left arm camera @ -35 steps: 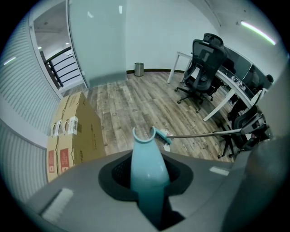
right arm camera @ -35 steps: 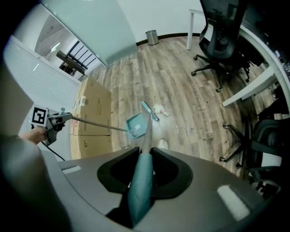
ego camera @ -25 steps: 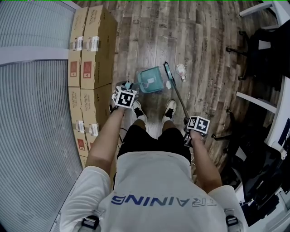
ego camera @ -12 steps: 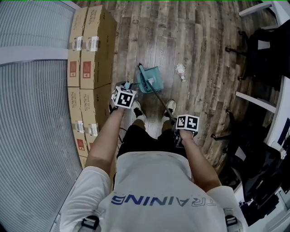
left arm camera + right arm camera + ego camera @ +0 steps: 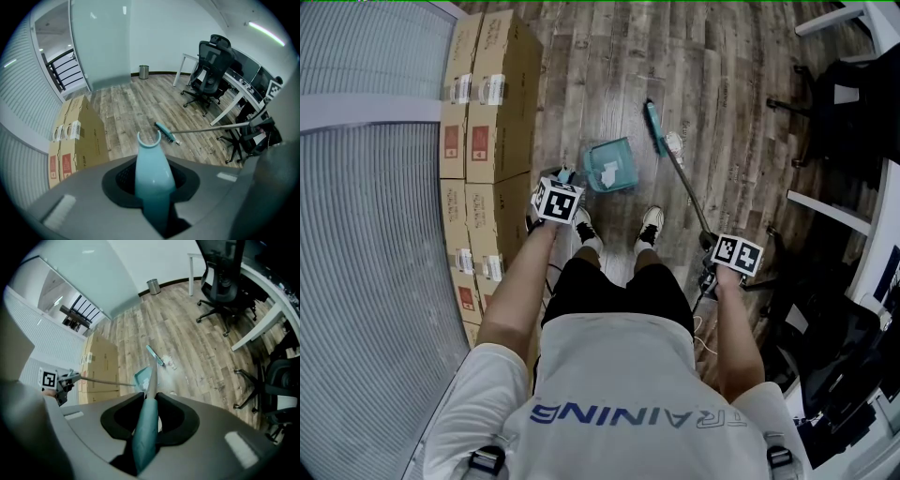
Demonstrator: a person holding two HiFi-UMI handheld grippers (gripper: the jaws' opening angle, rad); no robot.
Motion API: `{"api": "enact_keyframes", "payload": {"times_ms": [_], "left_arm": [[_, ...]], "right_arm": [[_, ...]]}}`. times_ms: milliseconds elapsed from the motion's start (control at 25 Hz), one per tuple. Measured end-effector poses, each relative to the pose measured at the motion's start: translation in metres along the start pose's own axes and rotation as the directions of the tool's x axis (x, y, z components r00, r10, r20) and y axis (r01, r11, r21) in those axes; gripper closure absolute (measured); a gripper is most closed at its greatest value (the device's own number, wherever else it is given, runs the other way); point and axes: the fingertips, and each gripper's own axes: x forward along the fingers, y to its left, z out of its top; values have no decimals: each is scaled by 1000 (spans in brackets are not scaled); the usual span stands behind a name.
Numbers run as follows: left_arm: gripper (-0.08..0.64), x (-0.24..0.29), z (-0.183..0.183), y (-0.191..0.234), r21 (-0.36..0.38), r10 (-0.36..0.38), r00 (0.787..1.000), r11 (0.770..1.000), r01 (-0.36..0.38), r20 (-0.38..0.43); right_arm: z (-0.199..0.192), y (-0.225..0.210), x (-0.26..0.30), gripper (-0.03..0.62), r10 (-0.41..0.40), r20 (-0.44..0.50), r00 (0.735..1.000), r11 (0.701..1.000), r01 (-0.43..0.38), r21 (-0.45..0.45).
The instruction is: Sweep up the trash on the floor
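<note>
Left gripper (image 5: 152, 194): jaws clenched on the pale-blue dustpan handle (image 5: 151, 161). Dustpan (image 5: 609, 167) rests on the floor (image 5: 609, 66) just ahead of the feet, with white scraps inside. Right gripper (image 5: 145, 437): jaws clamped on the broom shaft (image 5: 684, 192). Broom head (image 5: 653, 127) lies beyond the pan, just beside the crumpled white trash (image 5: 674, 143), seemingly on its pan side.

Risks:
- A stroke from there likely misses, or flicks the light paper further off.
- A hard sweep could knock the pan and spill the scraps.
</note>
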Motion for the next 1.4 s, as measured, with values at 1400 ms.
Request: {"api": "enact_keyframes", "payload": {"times_ms": [1400], "left_arm": [[483,0,1,-1,2,-1,1000,1000,1,0]], "right_arm": [[-90,76,53,485,2,-275,961,977,-61,-206]]}}
